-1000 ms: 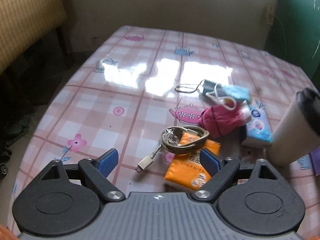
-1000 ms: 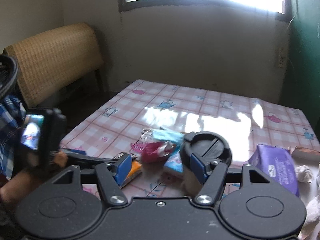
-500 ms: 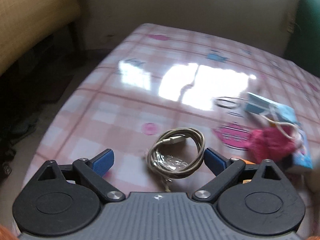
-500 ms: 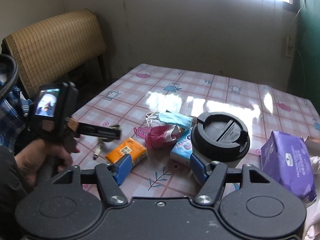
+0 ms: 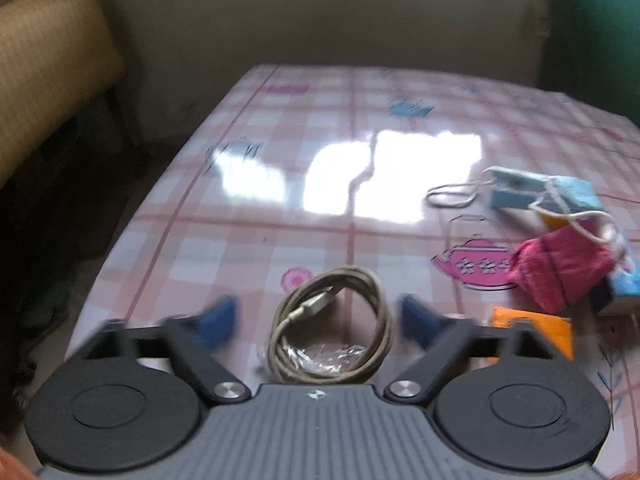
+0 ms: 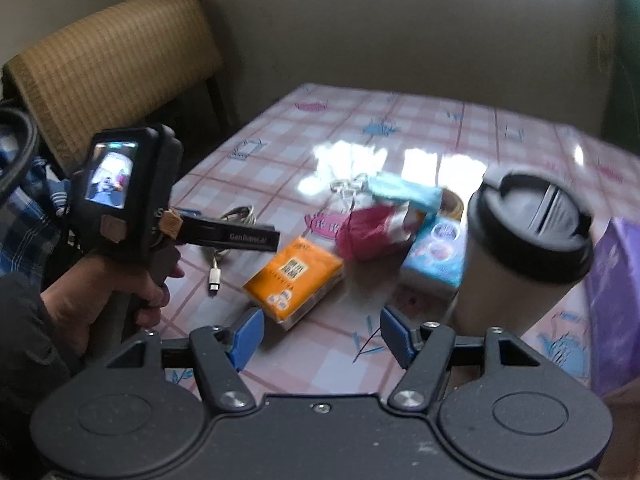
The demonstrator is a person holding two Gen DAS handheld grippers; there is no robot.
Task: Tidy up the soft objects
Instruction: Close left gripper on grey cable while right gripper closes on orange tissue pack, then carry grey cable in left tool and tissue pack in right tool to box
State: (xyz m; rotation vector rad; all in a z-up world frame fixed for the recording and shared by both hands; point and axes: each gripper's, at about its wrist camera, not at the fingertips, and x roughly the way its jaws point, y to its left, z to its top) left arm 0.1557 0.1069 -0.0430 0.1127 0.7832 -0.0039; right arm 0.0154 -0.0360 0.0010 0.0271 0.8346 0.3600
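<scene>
A coiled beige cable (image 5: 332, 328) lies on the pink plaid tablecloth between the blue pads of my left gripper (image 5: 316, 320). Its jaws are closing, with small gaps still showing on both sides of the coil. To the right lie an orange tissue pack (image 5: 532, 332), a red cloth (image 5: 560, 268), a blue face mask (image 5: 560, 192) and a blue tissue pack (image 5: 624, 284). My right gripper (image 6: 322, 336) hangs open and empty just short of the orange tissue pack (image 6: 294, 280). Behind the pack are the red cloth (image 6: 368, 232) and the face mask (image 6: 404, 190).
A tall paper cup with a black lid (image 6: 524, 248) stands close to the right gripper's right finger, with a purple wipes pack (image 6: 616, 300) beyond it. A hand (image 6: 100, 288) holds the left gripper at the table's left edge. A woven chair back (image 6: 112, 64) stands behind that edge.
The cable lay on the orange pack and now lies on bare cloth to its left. The left jaws widened, then narrowed around it. The right gripper sank toward the table.
</scene>
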